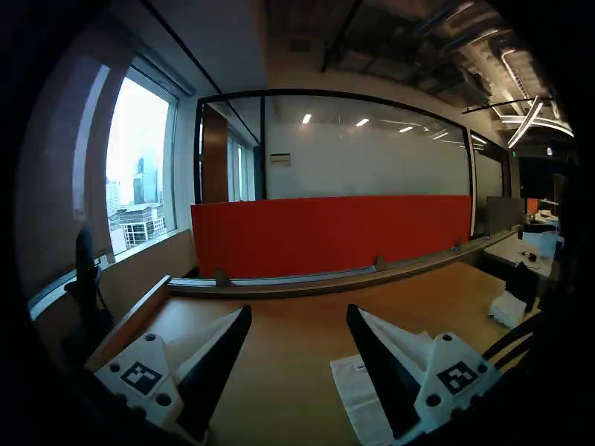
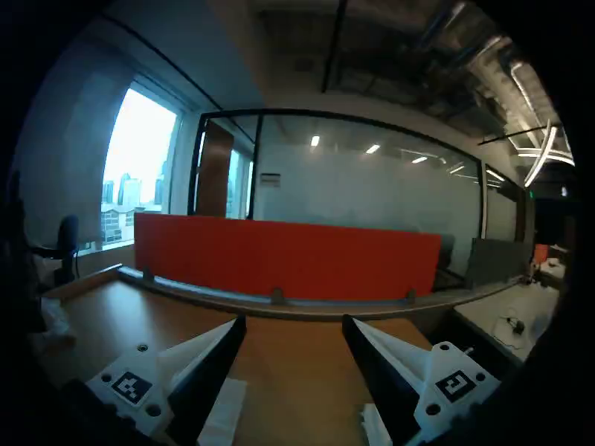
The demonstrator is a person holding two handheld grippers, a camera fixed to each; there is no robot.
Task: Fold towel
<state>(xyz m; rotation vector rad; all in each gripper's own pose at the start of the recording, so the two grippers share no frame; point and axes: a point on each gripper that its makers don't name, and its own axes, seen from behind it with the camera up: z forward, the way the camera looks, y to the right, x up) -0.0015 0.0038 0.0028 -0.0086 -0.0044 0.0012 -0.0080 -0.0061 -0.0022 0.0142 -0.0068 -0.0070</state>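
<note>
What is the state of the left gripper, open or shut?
Open: the left gripper has its fingers wide apart above the wooden desk, gripping nothing.

Surface [image 1: 297, 349]: brown wood.
Divider [image 1: 327, 234]: red panel along the far edge.
Window [image 1: 137, 167]: bright, at left, city towers outside.
Wall [image 1: 364, 160]: frosted glass, black-framed.
Lights [image 1: 529, 119]: ceiling strips, upper right.

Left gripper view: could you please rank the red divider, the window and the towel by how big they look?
1. Red divider
2. Window
3. Towel, though the tool hides part of it, so its full size is unsure.
</note>
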